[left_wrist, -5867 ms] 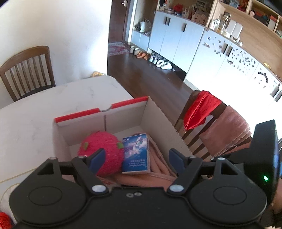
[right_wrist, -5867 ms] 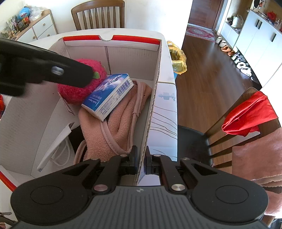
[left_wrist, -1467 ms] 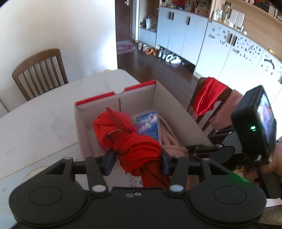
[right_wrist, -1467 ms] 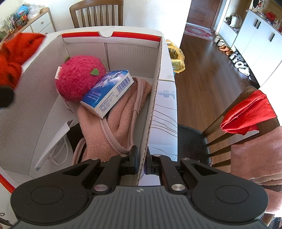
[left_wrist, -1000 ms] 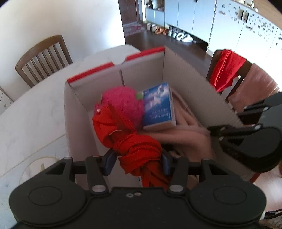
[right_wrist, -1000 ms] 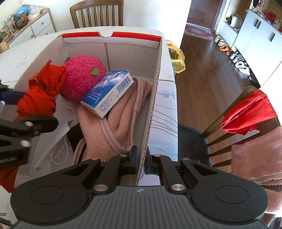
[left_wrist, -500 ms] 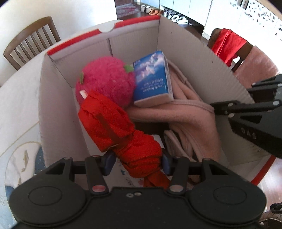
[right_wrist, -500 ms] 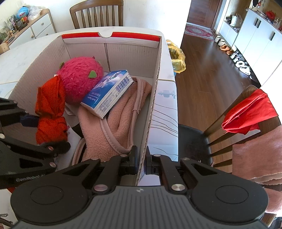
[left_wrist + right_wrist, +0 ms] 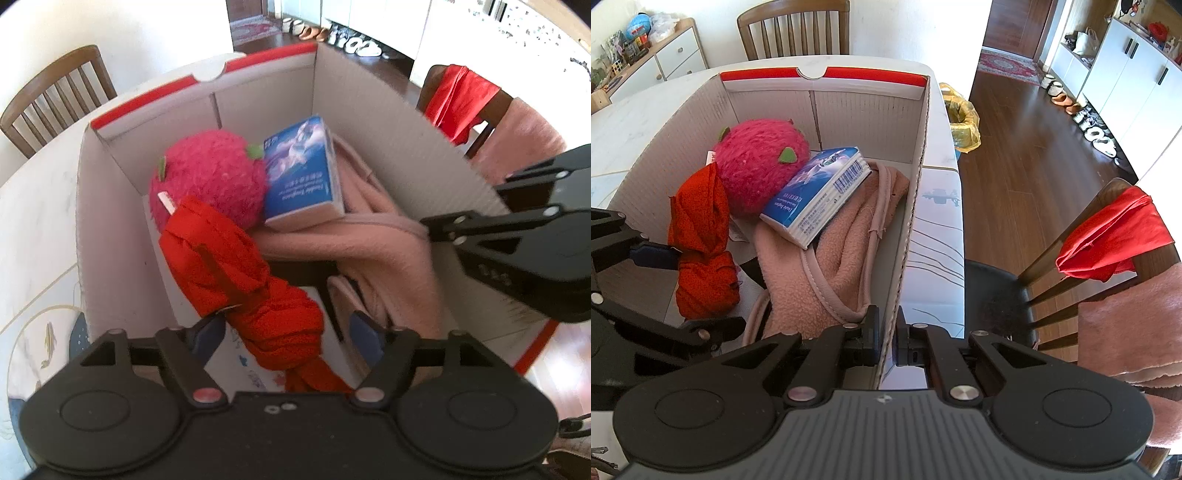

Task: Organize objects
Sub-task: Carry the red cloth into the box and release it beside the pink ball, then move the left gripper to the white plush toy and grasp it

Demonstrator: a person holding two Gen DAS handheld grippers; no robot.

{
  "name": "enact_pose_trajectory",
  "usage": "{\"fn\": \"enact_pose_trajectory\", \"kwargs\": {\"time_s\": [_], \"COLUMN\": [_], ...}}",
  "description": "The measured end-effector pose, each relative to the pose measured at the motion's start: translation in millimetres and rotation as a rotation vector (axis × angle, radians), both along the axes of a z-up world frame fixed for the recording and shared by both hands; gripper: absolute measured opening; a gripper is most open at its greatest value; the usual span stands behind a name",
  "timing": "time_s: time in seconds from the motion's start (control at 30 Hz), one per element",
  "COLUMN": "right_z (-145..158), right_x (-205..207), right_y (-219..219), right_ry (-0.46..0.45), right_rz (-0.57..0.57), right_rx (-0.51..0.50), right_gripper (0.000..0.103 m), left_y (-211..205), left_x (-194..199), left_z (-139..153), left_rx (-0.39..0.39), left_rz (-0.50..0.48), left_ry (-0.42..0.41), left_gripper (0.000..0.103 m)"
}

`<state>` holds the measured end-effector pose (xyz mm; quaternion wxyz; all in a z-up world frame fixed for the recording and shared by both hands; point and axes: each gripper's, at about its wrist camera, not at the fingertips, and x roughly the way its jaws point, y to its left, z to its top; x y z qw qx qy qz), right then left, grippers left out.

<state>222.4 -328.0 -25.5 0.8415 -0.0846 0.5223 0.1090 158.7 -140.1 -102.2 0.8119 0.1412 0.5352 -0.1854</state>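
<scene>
Red cloth (image 9: 236, 273), bundled and twisted, lies inside the cardboard box (image 9: 354, 96), its lower end between the left gripper's (image 9: 286, 332) blue fingers (image 9: 364, 338). Those fingers have just been opening and stand released, with a gap on the right side; left-side contact cannot be told. The bundle leans against the pink plush toy (image 9: 210, 173), beside the blue tissue pack (image 9: 301, 173) on pink fleece (image 9: 373, 240). Both grippers point steeply down. The right gripper (image 9: 886, 341) has its fingers clenched on the box's side wall.
</scene>
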Motion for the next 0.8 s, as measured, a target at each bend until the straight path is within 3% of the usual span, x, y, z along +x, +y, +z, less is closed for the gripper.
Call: {"fn": "enact_pose_trajectory", "kwargs": {"time_s": [0.13, 0.8], "right_z": [0, 2], "right_x": [0, 0], "right_y": [0, -2], "right_ry": [0.000, -0.003], "right_rz": [0.000, 0.005], "right_rx": [0.000, -0.005], "right_gripper": [0.006, 0.006], "left_y": [2, 33], "left_x": [-6, -25], "left_z": [12, 73], "left_rx": [-0.033, -0.178], "left_rz": [0.000, 0.094], "left_ry": [-0.021, -0.158], "left_gripper": [0.086, 0.091]}}
